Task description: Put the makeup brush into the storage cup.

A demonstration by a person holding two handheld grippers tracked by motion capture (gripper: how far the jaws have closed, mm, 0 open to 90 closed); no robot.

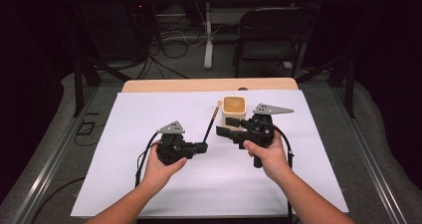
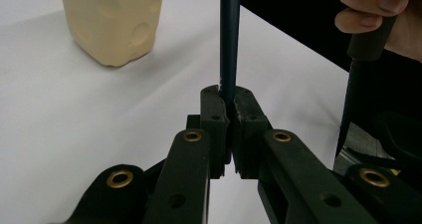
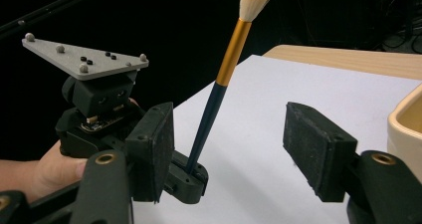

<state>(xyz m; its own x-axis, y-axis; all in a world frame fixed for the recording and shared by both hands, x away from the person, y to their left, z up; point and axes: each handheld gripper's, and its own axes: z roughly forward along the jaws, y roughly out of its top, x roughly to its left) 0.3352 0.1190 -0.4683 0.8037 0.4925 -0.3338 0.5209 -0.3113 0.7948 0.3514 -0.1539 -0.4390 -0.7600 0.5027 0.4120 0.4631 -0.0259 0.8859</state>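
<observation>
The left gripper (image 1: 203, 147) clamps the brush (image 1: 211, 121) by its dark handle, bristles up, while the right gripper (image 1: 222, 131) stands open beside the cup (image 1: 234, 110).

Your left tool (image 1: 201, 147) and right tool (image 1: 222, 131) are black, each topped by a grey three-cornered plate with small dark studs. Brass-ringed screws dot their linkages. Black cables trail back beside your bare forearms.
</observation>
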